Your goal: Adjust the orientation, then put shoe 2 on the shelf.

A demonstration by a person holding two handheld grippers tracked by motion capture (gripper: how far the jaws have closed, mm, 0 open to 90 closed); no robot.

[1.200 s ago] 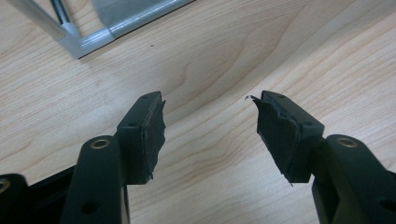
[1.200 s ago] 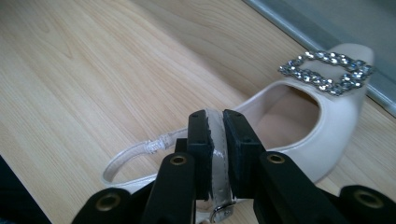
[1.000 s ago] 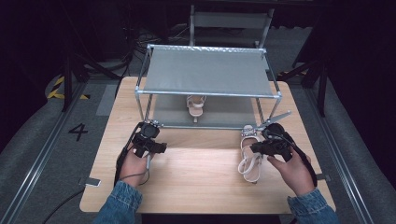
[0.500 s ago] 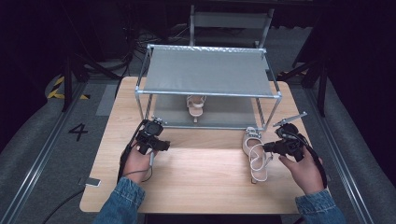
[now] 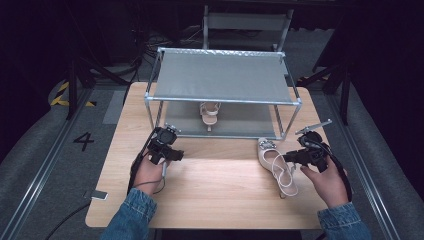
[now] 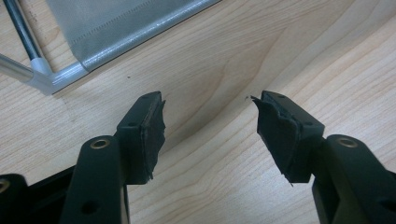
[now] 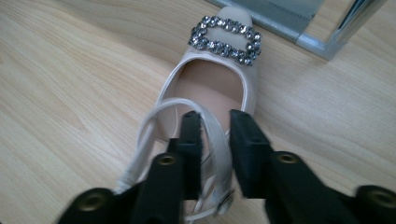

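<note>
Just opening, right gripper [image 7: 215, 123] jaws straddle the shoe's strap [image 7: 212, 128].

Cream shoe [image 7: 205, 88] w/ sparkly silver buckle [image 7: 225, 36] (clear stones); pale wood-grain table [image 5: 210, 190]; grey rack [image 5: 222, 80].

The person is wearing blue denim sleeves [image 5: 131, 216] that are ending at the wrists, and each hand is carrying a matt black two-jaw tool. The left gripper [image 6: 208, 135] is showing blocky black jaw arms with round brass-coloured screw eyes and ragged, worn black pads [image 6: 279, 133], while a thin black cable [image 5: 136, 162] is trailing from its body back along the hand. The right gripper [image 7: 215, 149] is showing the same black arms and brass-coloured rivets, a thin grey plate [image 5: 313, 126] is sitting on its top, and a black cable is looping round behind the wrist
</note>
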